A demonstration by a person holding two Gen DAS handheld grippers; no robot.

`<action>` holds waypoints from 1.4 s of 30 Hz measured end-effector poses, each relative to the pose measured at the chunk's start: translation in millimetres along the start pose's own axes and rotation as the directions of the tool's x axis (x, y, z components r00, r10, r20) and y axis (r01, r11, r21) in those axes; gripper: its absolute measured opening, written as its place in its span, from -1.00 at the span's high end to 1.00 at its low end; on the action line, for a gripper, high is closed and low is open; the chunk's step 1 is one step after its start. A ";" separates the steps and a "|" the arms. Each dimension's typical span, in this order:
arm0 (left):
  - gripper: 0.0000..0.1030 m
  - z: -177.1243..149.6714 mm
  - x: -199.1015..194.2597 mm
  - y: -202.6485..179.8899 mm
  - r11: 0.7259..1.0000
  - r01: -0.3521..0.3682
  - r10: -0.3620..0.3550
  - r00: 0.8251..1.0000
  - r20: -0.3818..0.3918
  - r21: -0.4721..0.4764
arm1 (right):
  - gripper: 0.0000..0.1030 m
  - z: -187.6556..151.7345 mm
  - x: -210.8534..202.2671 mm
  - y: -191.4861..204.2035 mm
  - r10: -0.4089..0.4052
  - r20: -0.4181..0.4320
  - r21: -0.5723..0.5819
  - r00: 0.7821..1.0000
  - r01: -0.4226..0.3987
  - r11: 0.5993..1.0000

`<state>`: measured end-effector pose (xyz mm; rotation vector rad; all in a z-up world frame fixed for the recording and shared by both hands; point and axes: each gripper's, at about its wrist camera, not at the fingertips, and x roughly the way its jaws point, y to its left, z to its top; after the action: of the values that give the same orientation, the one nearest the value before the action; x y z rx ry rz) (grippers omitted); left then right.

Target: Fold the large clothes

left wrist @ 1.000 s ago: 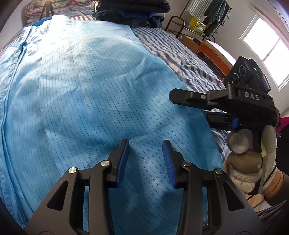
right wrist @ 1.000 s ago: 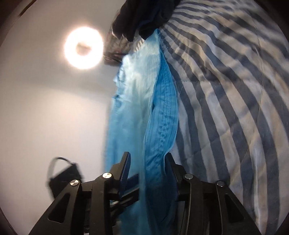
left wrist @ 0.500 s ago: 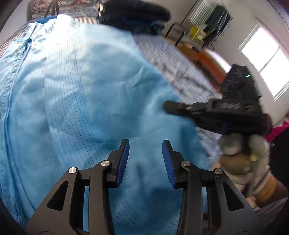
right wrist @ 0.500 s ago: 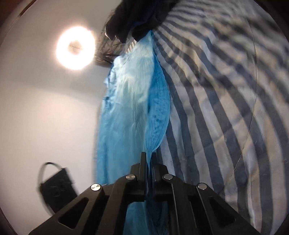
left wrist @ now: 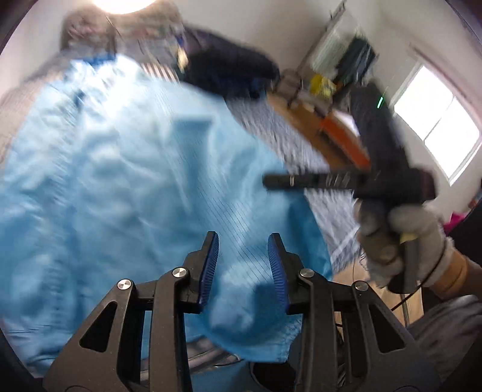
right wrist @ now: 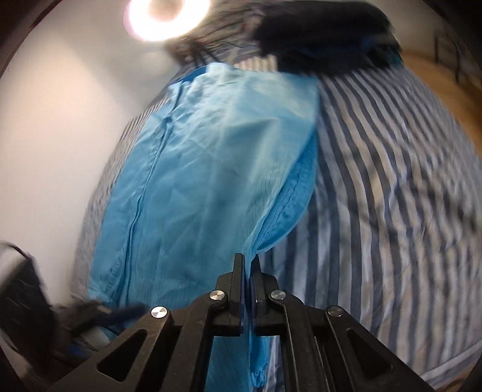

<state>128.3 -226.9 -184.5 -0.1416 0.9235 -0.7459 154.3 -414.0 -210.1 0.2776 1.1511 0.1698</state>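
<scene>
A large light-blue garment (left wrist: 120, 181) with fine dark lines lies spread over a bed with a blue-and-white striped sheet (right wrist: 376, 181). My right gripper (right wrist: 247, 271) is shut on the garment's (right wrist: 211, 165) right edge and holds that edge up off the sheet. In the left wrist view the right gripper (left wrist: 268, 181) shows side-on at the right, held by a gloved hand (left wrist: 400, 241). My left gripper (left wrist: 242, 265) hovers over the garment's near end. Its jaws are closing, the blue pads (left wrist: 209, 268) still apart, not pressing on the cloth behind them.
A pile of dark clothes (left wrist: 229, 72) sits at the bed's far end (right wrist: 325, 39). A ring light (right wrist: 167, 15) glows beyond it. A clothes rack (left wrist: 340, 60), orange and wooden furniture (left wrist: 331, 132) and a bright window (left wrist: 436, 132) are to the right of the bed.
The right gripper shut on the garment's edge and rose with it, rolling as it went. The left gripper rose and tilted up, its jaws narrowing a little. Both views are now blurred.
</scene>
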 end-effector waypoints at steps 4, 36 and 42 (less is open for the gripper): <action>0.33 6.9 -62.7 28.9 0.998 -0.036 0.043 0.992 0.121 -0.057 | 1.00 12.6 -3.3 43.2 -0.090 -0.019 -0.156 0.996 0.086 0.984; 0.33 2.3 -170.4 159.1 0.920 -0.105 0.235 0.919 0.316 -0.378 | 0.87 -29.1 120.8 171.7 0.017 -0.255 -0.340 0.967 -0.106 0.935; 0.33 2.6 -157.0 154.0 0.926 -0.112 0.223 0.933 0.283 -0.361 | 0.41 -18.3 46.3 126.4 0.325 -0.176 -0.146 0.929 -0.351 0.925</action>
<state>151.9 -12.5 -141.4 -0.4689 0.7344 -0.3803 157.3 -278.5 -219.2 0.3105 1.2209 0.6046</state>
